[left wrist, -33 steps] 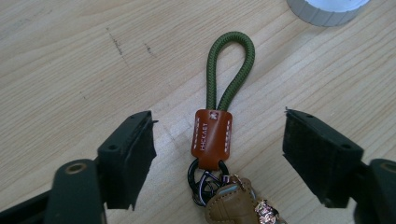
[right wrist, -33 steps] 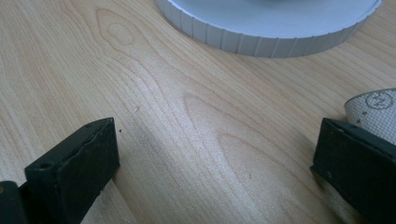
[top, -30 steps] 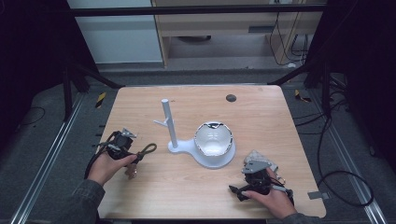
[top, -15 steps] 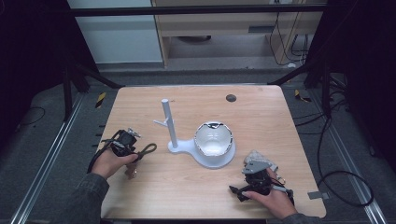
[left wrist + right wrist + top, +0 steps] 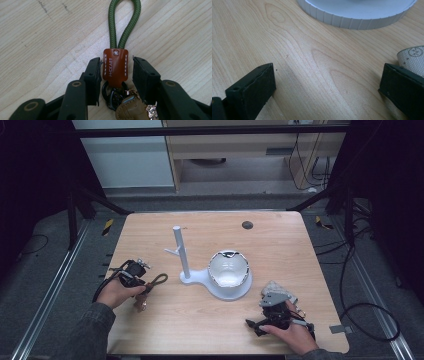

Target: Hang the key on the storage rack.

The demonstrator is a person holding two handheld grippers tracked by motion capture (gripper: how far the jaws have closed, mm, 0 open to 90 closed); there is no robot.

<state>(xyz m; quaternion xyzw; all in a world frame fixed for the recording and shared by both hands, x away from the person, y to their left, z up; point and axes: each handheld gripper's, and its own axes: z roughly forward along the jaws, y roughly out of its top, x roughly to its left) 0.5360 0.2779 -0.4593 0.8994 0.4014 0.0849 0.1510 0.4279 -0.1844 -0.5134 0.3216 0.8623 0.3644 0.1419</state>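
Left claw [image 5: 116, 72] tighter around keychain [image 5: 115, 67]

Left hand-held gripper [image 5: 116, 72] jaws just closing; right hand-held gripper [image 5: 327, 82] spread wide.

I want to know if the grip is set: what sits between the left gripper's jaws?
In the left gripper view, the left gripper, whose jaws have just been closing, has the keychain's brown leather tab between them, slim gaps on both sides.

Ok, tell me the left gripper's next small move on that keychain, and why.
Probably finish closing: the left gripper has just been closing around the keychain's brown leather tab, which sits between the jaws, the left one nearly touching, a gap at the right.
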